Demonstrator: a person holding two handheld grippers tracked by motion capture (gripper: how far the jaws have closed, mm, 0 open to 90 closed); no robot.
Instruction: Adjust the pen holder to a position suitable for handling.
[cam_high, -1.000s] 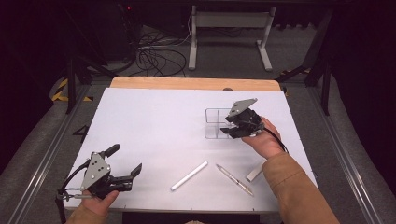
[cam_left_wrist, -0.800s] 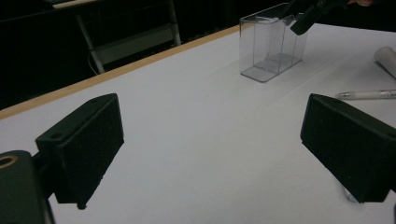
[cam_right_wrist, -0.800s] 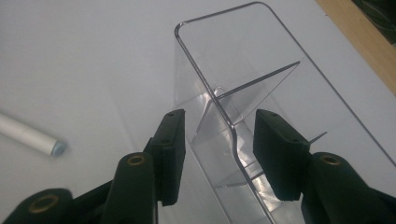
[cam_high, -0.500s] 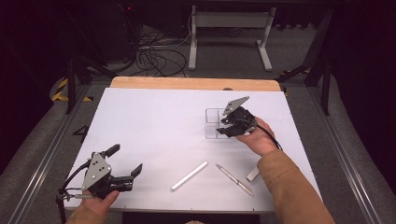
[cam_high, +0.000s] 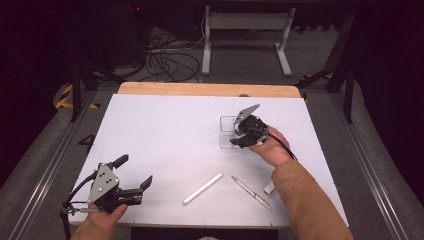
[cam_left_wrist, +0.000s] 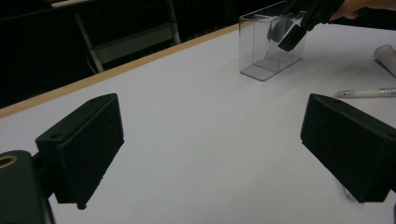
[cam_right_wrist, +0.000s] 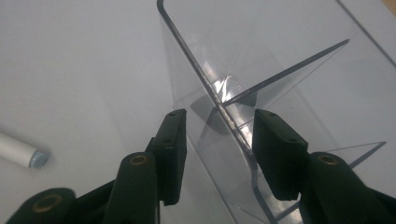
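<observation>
since a second ago the right gripper (cam_high: 239, 134) has sunk a little onto the clear box (cam_high: 226, 131), while the left gripper (cam_high: 134, 175) has kept its place. the left one's jaws stand wide, nothing between them, bare white table (cam_high: 165, 135) ahead. the right one's jaws are narrowed and straddle the box's near wall, one inside, one outside; i cannot tell whether the pads press on it. a white tube (cam_high: 202, 188) and a pen (cam_high: 251, 192) lie well behind its fingers.
</observation>
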